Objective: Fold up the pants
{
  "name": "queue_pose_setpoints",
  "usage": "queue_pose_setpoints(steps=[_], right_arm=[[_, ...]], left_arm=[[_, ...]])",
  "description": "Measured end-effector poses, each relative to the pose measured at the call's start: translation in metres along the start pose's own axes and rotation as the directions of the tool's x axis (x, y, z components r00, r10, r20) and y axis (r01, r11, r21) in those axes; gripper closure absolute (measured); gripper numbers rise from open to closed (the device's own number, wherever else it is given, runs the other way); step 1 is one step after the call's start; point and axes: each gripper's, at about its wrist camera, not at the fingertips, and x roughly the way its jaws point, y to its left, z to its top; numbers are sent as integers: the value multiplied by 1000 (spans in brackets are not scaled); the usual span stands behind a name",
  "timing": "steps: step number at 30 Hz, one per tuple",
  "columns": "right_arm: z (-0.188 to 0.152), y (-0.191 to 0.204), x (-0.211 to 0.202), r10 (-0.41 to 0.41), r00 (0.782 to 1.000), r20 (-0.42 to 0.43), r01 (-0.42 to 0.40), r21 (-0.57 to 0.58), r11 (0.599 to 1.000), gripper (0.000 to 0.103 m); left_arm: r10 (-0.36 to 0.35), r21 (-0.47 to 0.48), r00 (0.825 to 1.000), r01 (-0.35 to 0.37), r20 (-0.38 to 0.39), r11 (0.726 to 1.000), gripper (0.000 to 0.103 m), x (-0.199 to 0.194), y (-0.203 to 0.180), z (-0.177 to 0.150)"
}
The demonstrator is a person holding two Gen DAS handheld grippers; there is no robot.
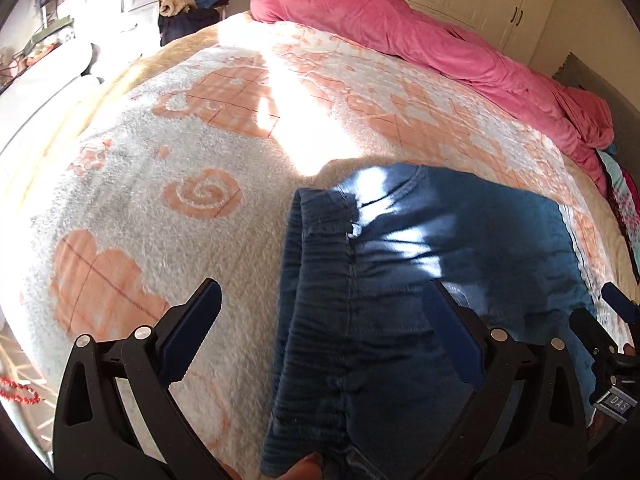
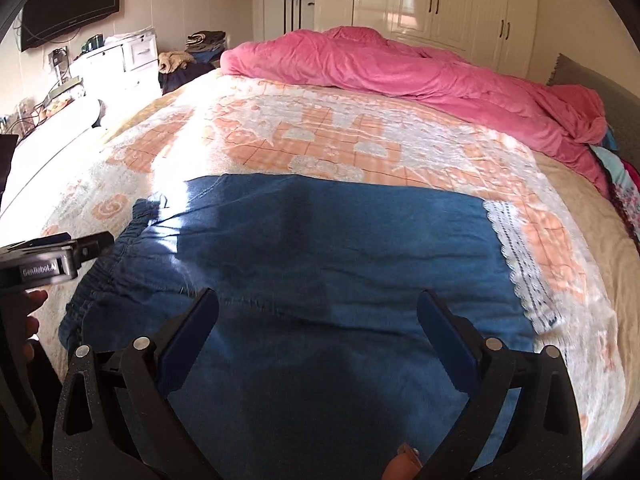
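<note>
The left hand-held gripper point(image 1: 320, 332) hangs with its fingers spread wide apart and empty, above the gathered elastic waistband point(image 1: 308, 300) of the blue pants point(image 2: 312, 264), which lie flat on the patterned bedspread point(image 2: 280, 136) near the bed's front edge. The right hand-held gripper point(image 2: 318, 334) is likewise spread and empty, over the middle of the cloth.

The pants look like soft, light denim-type fabric: limp, likely to sag and wrinkle when lifted, not slippery against the fluffy spread. The waistband at the left is the thickest, firmest part and seems the best hold; at the right, the white lace hem point(image 2: 516, 256) gives a clear edge to pinch, though lace may snag.

Around: a dresser point(image 2: 120, 64) and clothes pile point(image 2: 206, 42) far left, and the pink duvet point(image 2: 400, 68) well apart along the far side. Nothing lies on the pants or blocks a fold.
</note>
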Motion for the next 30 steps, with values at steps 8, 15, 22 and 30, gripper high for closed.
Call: queue_pose_setpoints(steps=[8,15,22,30], right_arm=[[43,-8,56,64,996,-68,-67,-50,996,4],[78,-4,109,94,987,-130,-113,-147,983,4],[103,3,143,144,975,-172,-176,-189,966,4],[112,28,160,145,972,-183,-201,-341,918,4]], left_arm=[[-1,30,997,3,-76,1000,9,49,8,39],[14,99,992,-1,-123,995,9,97,4,53],[-64,126,995,73,-74,989,54,95,3,57],[-131,143,991,128,14,981,72,69,-2,56]])
